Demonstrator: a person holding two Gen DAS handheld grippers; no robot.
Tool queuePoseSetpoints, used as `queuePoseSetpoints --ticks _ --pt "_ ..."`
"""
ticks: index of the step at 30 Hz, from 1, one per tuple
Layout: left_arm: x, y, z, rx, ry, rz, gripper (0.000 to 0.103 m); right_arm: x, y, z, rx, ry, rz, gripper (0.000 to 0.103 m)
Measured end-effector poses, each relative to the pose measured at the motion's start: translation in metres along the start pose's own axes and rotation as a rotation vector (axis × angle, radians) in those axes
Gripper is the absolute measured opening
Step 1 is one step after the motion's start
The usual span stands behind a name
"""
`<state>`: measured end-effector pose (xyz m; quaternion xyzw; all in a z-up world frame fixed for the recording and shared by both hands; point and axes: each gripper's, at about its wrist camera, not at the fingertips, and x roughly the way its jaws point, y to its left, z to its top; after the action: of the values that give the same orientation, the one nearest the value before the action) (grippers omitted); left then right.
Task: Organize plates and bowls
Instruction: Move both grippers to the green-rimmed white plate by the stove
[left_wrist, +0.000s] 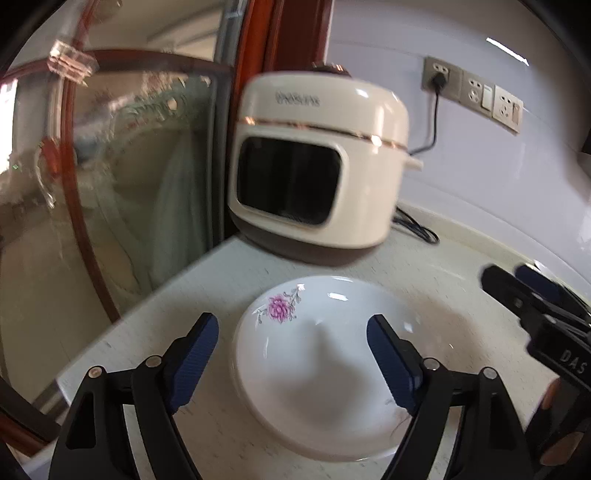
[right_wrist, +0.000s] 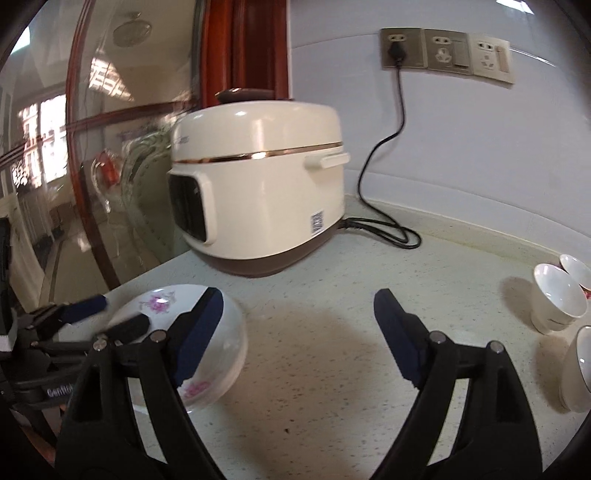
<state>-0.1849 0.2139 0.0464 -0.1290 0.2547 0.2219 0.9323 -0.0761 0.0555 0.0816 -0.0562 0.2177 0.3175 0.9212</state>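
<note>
Speckled tabletop (right_wrist: 332, 350) by glass partition (left_wrist: 129, 166); flowered plate (left_wrist: 314, 369) lies between left gripper's (left_wrist: 291, 354) parted fingers; right gripper's (right_wrist: 299, 332) fingers apart, empty.

glossy glazed plate (left_wrist: 317, 373) on matt speckled stone-like counter (right_wrist: 369, 332)

We have open pale speckled surface (right_wrist: 314, 369) ahead of the right tool (right_wrist: 299, 339). The cream rice cooker with its brown base (right_wrist: 258, 184) blocks the back, its black cord (right_wrist: 388, 229) trailing beside it. Small white porcelain cups (right_wrist: 557, 302) crowd the right edge, and the white flower-printed plates (right_wrist: 177, 332) the left.
</note>
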Motion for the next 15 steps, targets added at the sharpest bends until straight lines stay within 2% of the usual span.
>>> queuePoseSetpoints --ticks 2,7,10,15 --pt "0.001 0.006 0.006 -0.012 0.014 -0.001 0.085 -0.003 -0.006 -0.001 0.026 -0.001 -0.003 0.086" --pt "-0.011 0.007 0.013 -0.029 -0.006 -0.011 0.086 -0.010 -0.019 -0.002 0.072 -0.018 -0.007 0.086" --pt "-0.015 -0.006 0.011 0.000 0.008 -0.048 0.086 -0.016 -0.024 -0.002 0.084 -0.024 -0.001 0.086" --pt "-0.019 -0.055 0.007 0.089 0.035 -0.165 0.086 -0.037 -0.040 -0.006 0.076 -0.055 -0.007 0.086"
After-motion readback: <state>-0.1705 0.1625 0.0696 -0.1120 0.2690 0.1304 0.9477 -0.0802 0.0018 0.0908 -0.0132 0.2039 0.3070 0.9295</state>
